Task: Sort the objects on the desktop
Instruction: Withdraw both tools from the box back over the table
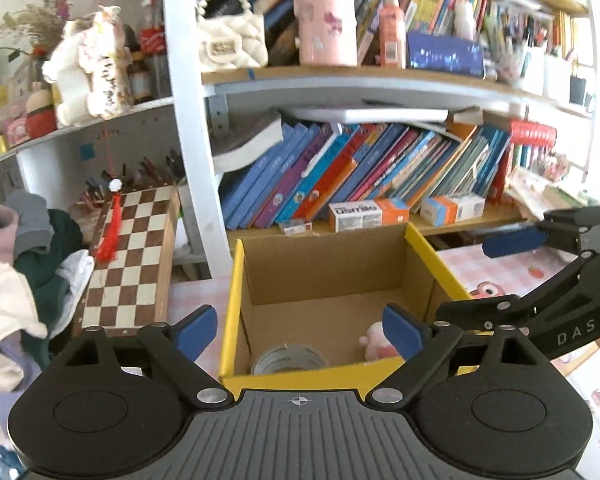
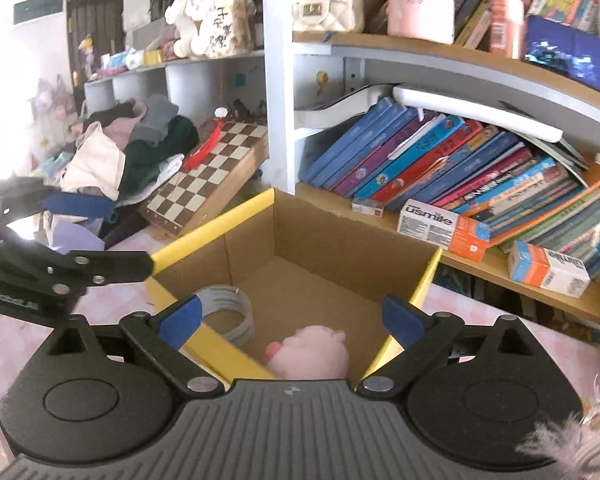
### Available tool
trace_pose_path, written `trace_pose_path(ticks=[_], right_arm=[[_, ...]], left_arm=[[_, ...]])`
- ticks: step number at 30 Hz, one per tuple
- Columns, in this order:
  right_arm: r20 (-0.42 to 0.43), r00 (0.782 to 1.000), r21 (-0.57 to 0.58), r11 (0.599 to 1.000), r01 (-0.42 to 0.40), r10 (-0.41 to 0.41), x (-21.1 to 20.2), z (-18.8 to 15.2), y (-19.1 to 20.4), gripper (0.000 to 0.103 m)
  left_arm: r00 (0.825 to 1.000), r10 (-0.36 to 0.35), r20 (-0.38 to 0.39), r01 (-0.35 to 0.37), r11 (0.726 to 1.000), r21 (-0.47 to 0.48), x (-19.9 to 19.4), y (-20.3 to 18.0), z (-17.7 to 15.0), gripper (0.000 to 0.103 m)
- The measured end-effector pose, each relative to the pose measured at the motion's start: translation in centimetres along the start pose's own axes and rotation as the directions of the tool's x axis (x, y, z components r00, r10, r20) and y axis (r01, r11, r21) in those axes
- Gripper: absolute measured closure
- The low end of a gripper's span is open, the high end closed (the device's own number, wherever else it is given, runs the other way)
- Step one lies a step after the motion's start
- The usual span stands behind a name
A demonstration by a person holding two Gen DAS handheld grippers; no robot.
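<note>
An open cardboard box with yellow rims (image 1: 324, 276) (image 2: 332, 256) stands on the pink desk. Inside lie a roll of clear tape (image 1: 290, 358) (image 2: 230, 306) and a pink plush toy (image 1: 376, 344) (image 2: 312, 352). My left gripper (image 1: 300, 332) is open and empty, held over the box's near rim. My right gripper (image 2: 292, 316) is open and empty, over the box above the plush toy. The right gripper shows in the left wrist view (image 1: 512, 242) at the right. The left gripper shows in the right wrist view (image 2: 76, 204) at the left.
A bookshelf with leaning books (image 1: 360, 176) and two toothpaste boxes (image 1: 368, 214) stands behind the box. A chessboard (image 1: 128, 256) and a pile of clothes (image 1: 24, 280) lie to the left. A white shelf post (image 1: 196, 120) rises beside the box.
</note>
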State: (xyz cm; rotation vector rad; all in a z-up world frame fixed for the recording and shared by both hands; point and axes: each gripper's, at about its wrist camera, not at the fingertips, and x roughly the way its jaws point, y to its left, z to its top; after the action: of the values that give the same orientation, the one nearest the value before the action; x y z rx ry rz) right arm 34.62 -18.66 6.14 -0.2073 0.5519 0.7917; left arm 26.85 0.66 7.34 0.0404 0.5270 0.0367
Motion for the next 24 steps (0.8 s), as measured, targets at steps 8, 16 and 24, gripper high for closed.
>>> trace_pose_path(ticks=[8, 16, 24], right_arm=[[0.022, 0.995, 0.027, 0.995, 0.101, -0.102, -4.4, -2.3, 3.7, 0.005], [0.005, 0.981, 0.120, 0.975, 0.190, -0.192, -7.3, -6.1, 7.1, 0.005], [-0.075, 0.966, 0.189, 0.947, 0.259, -0.249, -8.3, -10.2, 10.4, 0.005]], left_arm=[[1.000, -0.002, 0.009, 0.002, 1.000, -0.023, -4.5, 1.9, -3.0, 0.011], [1.000, -0.015, -0.026, 0.015, 1.000, 0.001, -7.0, 2.8, -6.5, 0.011], [0.998, -0.030, -0.063, 0.031, 0.999, 0.024, -9.3, 3.6, -10.0, 0.011]])
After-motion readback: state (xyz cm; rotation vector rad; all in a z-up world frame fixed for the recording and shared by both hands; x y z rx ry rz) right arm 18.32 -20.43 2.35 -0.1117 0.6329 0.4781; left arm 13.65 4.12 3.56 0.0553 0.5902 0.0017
